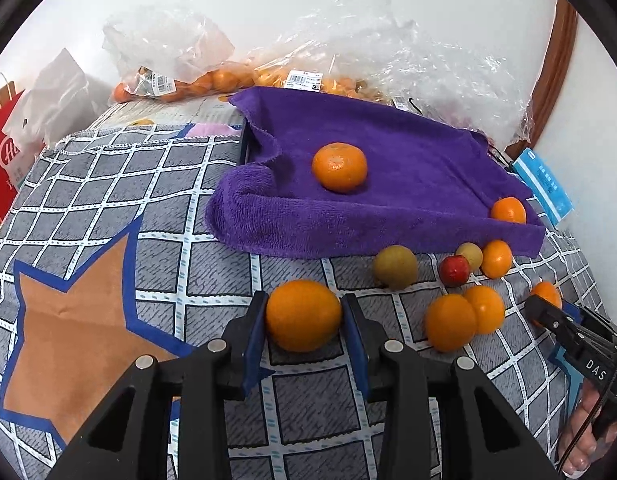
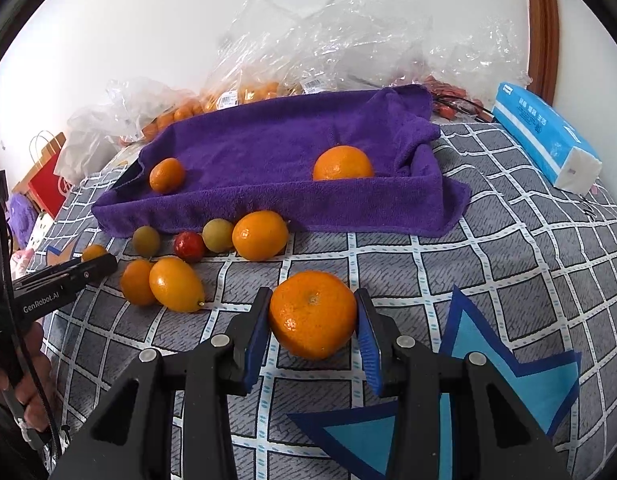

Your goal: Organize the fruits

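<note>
A: Why do I hold two fruits?

B: The left hand-held gripper clamps a smooth oval orange; the right hand-held gripper clamps a dimpled round mandarin, probably for the purple towel-lined tray.

Between our jaws sits glossy, dimpled orange peel; beyond them a fuzzy purple towel and crinkly clear plastic bags.

Loose fruit crowds the frame's left; the towel's raised front edge bars the middle; bare quilt lies open at right.
</note>
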`<act>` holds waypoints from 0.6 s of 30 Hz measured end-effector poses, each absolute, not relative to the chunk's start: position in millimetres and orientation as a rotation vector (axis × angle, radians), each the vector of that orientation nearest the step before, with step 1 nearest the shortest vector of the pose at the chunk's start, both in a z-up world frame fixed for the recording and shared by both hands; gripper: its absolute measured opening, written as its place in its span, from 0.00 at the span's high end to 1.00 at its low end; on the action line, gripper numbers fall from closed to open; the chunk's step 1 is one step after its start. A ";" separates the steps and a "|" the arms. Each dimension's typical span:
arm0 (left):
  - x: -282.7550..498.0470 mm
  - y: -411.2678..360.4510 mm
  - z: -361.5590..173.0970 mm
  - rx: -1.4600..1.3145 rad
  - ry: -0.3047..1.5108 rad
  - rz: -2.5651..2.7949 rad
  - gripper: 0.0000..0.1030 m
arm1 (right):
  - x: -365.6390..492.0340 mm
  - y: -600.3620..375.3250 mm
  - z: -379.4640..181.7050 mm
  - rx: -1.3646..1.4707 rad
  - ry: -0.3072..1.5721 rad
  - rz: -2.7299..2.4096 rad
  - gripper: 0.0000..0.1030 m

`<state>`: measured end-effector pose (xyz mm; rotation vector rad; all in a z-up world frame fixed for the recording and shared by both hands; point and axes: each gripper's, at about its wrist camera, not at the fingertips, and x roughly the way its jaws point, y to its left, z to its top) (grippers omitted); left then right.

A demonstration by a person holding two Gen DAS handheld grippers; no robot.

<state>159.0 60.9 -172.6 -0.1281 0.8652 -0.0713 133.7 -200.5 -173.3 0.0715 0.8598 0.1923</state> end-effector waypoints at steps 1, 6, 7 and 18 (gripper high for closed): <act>158.9 60.7 -172.5 -0.124 0.865 -0.069 0.66 | 133.9 -200.7 -173.5 0.072 0.862 0.191 0.61; 153.5 65.0 -171.5 -0.174 0.854 -0.111 0.68 | 136.8 -202.8 -176.1 0.082 0.881 0.180 0.61; 151.6 67.3 -171.0 -0.202 0.848 -0.140 0.68 | 137.4 -203.5 -176.7 0.087 0.885 0.179 0.61; 141.6 69.9 -161.6 -0.223 0.765 -0.136 0.67 | 130.0 -207.3 -170.4 0.103 0.827 0.180 0.61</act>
